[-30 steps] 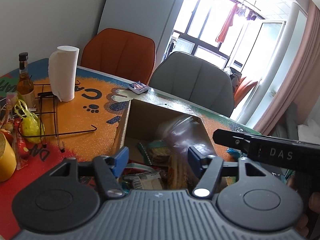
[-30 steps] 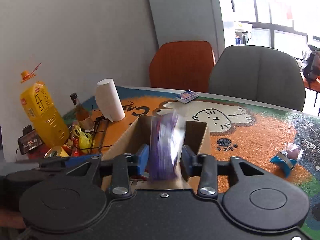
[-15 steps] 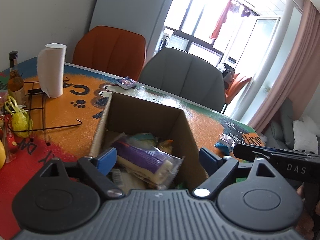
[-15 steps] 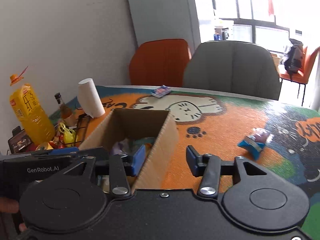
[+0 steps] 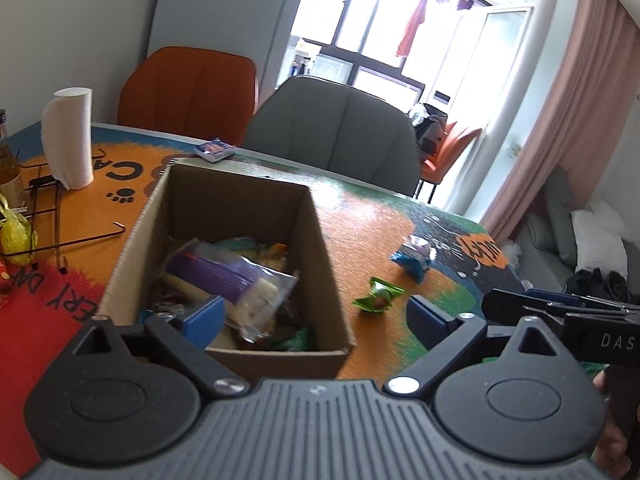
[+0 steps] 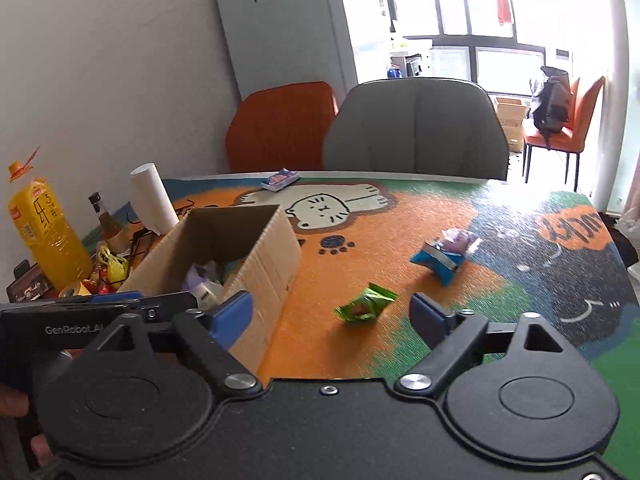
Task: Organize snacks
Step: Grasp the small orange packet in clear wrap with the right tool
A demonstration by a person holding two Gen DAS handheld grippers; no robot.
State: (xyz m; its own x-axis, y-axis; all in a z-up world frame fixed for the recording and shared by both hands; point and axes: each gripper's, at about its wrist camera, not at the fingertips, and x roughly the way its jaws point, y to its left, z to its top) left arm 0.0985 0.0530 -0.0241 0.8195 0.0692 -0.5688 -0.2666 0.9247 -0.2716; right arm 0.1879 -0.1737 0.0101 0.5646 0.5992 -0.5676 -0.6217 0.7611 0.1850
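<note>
An open cardboard box [image 5: 324, 240] [image 6: 276, 256] stands on the table with several snack packs inside; a purple pack [image 5: 228, 276] lies on top. A green snack packet [image 5: 378, 300] [image 6: 366, 304] and a blue snack bag [image 5: 414, 258] [image 6: 444, 254] lie on the mat to the box's right. A small purple-blue packet [image 5: 214, 150] [image 6: 280, 179] lies at the far table edge. My left gripper [image 5: 314, 320] is open and empty over the box's near right corner. My right gripper [image 6: 332, 312] is open and empty, with the green packet just beyond its fingers.
A paper towel roll [image 5: 68, 136] [image 6: 154, 200], a black wire rack [image 5: 52, 216], a glass bottle [image 6: 106, 220], a yellow oil jug [image 6: 44, 236] and small yellow and red items [image 5: 14, 232] crowd the left. An orange chair [image 5: 192, 92] and a grey chair [image 6: 416, 132] stand behind the table.
The right gripper dropped the purple pack into the box, opened wide and swung right toward the green packet. The left gripper opened wider and shifted right along the box.
</note>
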